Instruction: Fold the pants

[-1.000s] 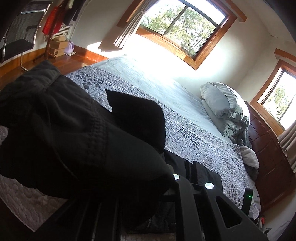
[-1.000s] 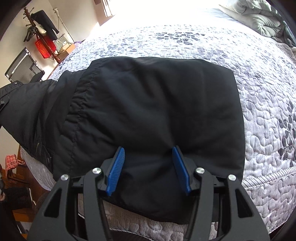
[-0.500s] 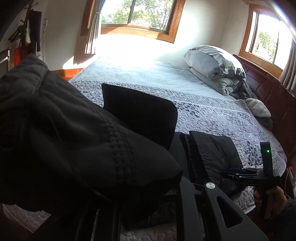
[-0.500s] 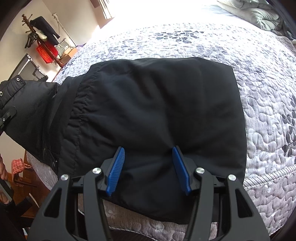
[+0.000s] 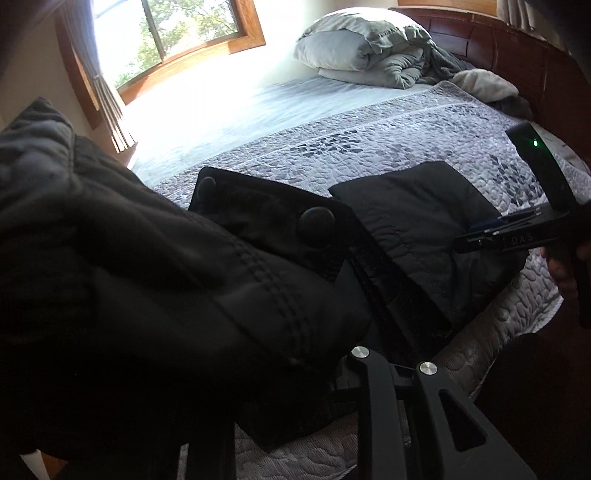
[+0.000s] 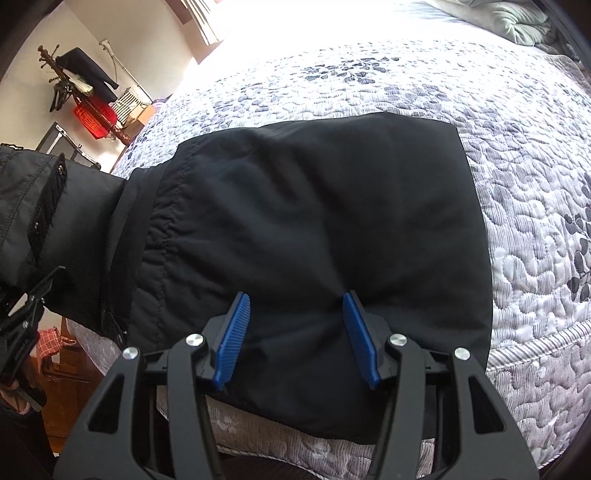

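Right wrist view: the right gripper [image 6: 295, 332] is hovering with its blue pads [image 6: 232, 339] spread wide, released, just over the near edge of the black pants [image 6: 314, 229], which are lying folded flat on the quilted bedspread [image 6: 517, 166] at the bed's near side. At the left of this view, the waist end of the garment is hanging raised off the mattress, pinched in the left gripper [image 6: 29, 302], with a coat rack [image 6: 70, 85] standing against the far wall.

Left wrist view: a thick bundle of the pants [image 5: 147, 277], its snap tab [image 5: 280, 225] showing, is draping over the left gripper [image 5: 295, 376] and hiding the fingertips; the fabric is hanging from the clenched claw above the bed. The right gripper [image 5: 517, 236] is sitting at the right, beside the flat part of the garment. Pillows [image 5: 362, 44] are piled near the wooden headboard [image 5: 517, 59], and a window [image 5: 177, 33] is glaring at upper left.
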A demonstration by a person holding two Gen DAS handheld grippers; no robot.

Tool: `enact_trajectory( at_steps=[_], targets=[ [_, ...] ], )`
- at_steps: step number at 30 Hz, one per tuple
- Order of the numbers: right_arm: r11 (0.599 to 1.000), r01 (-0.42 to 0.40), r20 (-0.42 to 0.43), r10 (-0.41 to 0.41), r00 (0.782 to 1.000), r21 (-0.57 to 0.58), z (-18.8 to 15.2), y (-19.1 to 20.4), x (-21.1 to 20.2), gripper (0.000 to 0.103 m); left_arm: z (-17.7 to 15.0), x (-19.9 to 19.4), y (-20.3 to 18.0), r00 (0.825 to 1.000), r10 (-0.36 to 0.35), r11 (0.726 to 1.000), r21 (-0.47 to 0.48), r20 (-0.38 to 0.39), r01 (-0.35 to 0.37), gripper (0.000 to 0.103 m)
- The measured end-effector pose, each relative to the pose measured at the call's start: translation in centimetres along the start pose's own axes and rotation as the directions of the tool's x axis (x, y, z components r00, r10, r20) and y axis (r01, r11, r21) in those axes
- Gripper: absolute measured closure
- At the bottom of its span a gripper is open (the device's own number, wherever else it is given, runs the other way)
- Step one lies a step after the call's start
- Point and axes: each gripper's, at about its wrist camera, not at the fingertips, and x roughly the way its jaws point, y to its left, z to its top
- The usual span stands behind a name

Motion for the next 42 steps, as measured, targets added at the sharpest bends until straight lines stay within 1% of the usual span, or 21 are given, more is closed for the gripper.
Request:
enact_trajectory(
  at_steps=[4,6,8,9,10,11,13,16,18,20,22,24,25,27,29,32,33,35,37,40,42],
  targets=[
    [1.0,-0.007,-0.001,0.007,1.0,0.009,-0.1,-0.2,-0.3,0.051,-0.2,-0.2,-1.8,0.999,-0.035,0.997,0.067,-0.039,0.037,0.071],
    [1.0,-0.008,0.0,0.008,1.0,0.01,-0.2,-0.3,-0.3,0.051,-0.3,-0.6,-2.7,0.998,-0.052,0.992,0.113,-0.046,0.057,0.07],
    [1.0,-0.009,0.001,0.009,1.0,0.013,-0.2,-0.3,-0.3,0.051,-0.5,-0.6,-3.2,0.995,-0.074,0.987,0.138,-0.062,0.082,0.07],
    [1.0,-0.009,0.002,0.009,1.0,0.014,-0.3,-0.3,-0.3,0.051,-0.6,-0.6,-3.3,0.993,-0.093,0.984,0.145,-0.072,0.103,0.07],
    [1.0,-0.011,0.002,0.011,1.0,0.014,-0.3,-0.4,-0.3,0.051,-0.8,-0.6,-3.4,0.987,-0.134,0.979,0.146,-0.085,0.145,0.069],
    [1.0,-0.013,0.002,0.013,1.0,0.015,-0.3,-0.4,-0.3,0.051,-0.8,-0.6,-3.5,0.98,-0.173,0.972,0.143,-0.1,0.186,0.063],
    [1.0,-0.015,0.003,0.014,1.0,0.022,-0.2,-0.6,-0.4,0.051,-0.6,-0.8,-3.7,0.967,-0.236,0.959,0.136,-0.097,0.248,0.06],
    [0.999,-0.012,0.008,0.012,1.0,0.032,-0.1,-1.0,-0.8,0.051,-0.3,-1.2,-3.0,0.955,-0.287,0.952,0.087,-0.075,0.293,0.056],
    [0.999,-0.009,0.009,0.009,1.0,0.032,-0.2,-1.2,-1.1,0.051,-0.1,-1.0,-1.9,0.943,-0.326,0.944,0.024,-0.061,0.328,0.053],
    [1.0,-0.005,0.009,0.004,1.0,0.029,-0.2,-1.3,-1.2,0.051,-0.2,-0.7,-0.2,0.927,-0.371,0.928,-0.067,-0.047,0.368,0.048],
    [1.0,-0.005,0.01,0.005,1.0,0.03,-0.3,-1.3,-1.4,0.05,-0.4,-0.2,1.4,0.913,-0.408,0.903,-0.158,-0.028,0.399,0.047],
    [0.999,-0.012,0.017,0.011,1.0,0.036,-0.2,-1.3,-1.7,0.047,-1.1,0.6,3.4,0.909,-0.415,0.882,-0.254,-0.024,0.396,0.047],
    [0.999,-0.021,0.025,0.02,0.999,0.04,-0.1,-1.3,-1.9,0.045,-1.5,1.1,4.2,0.914,-0.404,0.878,-0.294,-0.033,0.378,0.047],
    [0.998,-0.053,0.044,0.052,0.998,0.043,0.3,-1.1,-2.3,0.042,-2.3,2.0,5.4,0.923,-0.381,0.875,-0.345,-0.055,0.34,0.047],
    [0.996,-0.081,0.063,0.078,0.995,0.034,1.0,-0.6,-2.6,0.04,-3.0,2.9,5.9,0.925,-0.374,0.869,-0.372,-0.068,0.325,0.047],
    [0.996,-0.093,0.08,0.092,0.993,0.009,3.6,0.3,-2.8,0.036,-3.6,3.4,6.2,0.923,-0.377,0.867,-0.381,-0.077,0.322,0.047],
    [0.995,-0.103,0.086,0.102,0.991,-0.001,4.6,0.5,-2.8,0.035,-3.8,3.5,6.1,0.925,-0.371,0.873,-0.372,-0.082,0.317,0.047],
    [0.989,-0.144,0.086,0.145,0.986,-0.013,6.9,1.1,-2.5,0.029,-3.6,3.9,5.8,0.929,-0.358,0.885,-0.351,-0.096,0.305,0.047],
    [0.981,-0.193,0.056,0.195,0.979,-0.026,9.0,1.7,-1.7,0.024,-3.6,4.2,5.7,0.931,-0.349,0.894,-0.336,-0.109,0.296,0.047],
    [0.978,-0.206,0.005,0.206,0.978,-0.044,10.7,2.6,0.2,0.024,-3.5,4.6,5.9,0.93,-0.35,0.892,-0.342,-0.111,0.295,0.046],
    [0.976,-0.213,-0.022,0.212,0.977,-0.034,10.9,2.7,1.3,0.03,-3.6,4.7,6.3,0.928,-0.357,0.884,-0.359,-0.104,0.3,0.046]
  ],
)
